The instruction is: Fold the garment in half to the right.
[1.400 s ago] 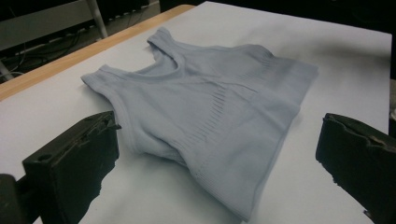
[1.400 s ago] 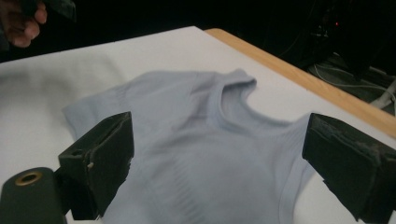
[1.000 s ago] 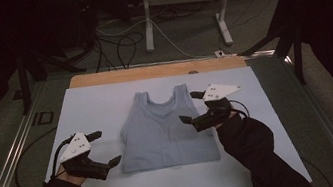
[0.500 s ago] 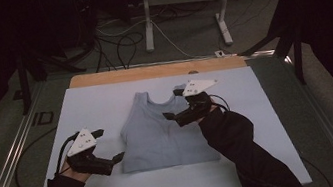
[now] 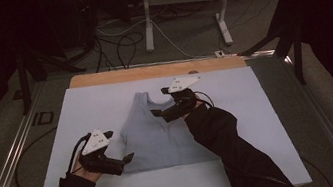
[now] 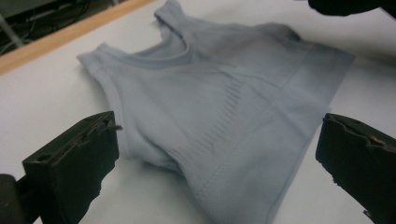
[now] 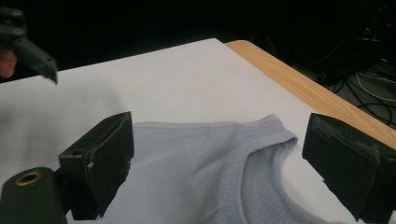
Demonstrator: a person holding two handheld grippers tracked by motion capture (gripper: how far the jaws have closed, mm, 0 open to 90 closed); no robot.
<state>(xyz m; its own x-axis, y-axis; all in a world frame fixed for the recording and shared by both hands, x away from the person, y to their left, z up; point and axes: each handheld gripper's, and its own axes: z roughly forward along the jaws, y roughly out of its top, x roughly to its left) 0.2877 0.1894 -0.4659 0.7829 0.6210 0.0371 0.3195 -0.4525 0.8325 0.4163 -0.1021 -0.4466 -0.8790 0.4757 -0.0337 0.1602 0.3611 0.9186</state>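
A pale blue sleeveless top (image 5: 161, 135) lies flat on the white table cover (image 5: 257, 104), neck toward the far side. My left gripper (image 5: 123, 162) is open at the top's lower left hem corner. In the left gripper view its jaws (image 6: 215, 158) stand wide apart, with the top (image 6: 224, 93) between and beyond them. My right gripper (image 5: 161, 104) hovers open over the neckline and right shoulder strap. In the right gripper view its jaws (image 7: 224, 163) frame the collar of the top (image 7: 201, 177). Nothing is held.
A wooden strip (image 5: 151, 70) borders the table's far edge. Metal rails (image 5: 8, 164) run along both sides. Cables (image 5: 116, 45) and a white stand's legs (image 5: 148, 20) lie on the floor beyond. The left gripper (image 7: 28, 46) appears far off in the right gripper view.
My right gripper has moved left and farther up, from beside the top to over its neckline. My left gripper has shifted right toward the hem corner.
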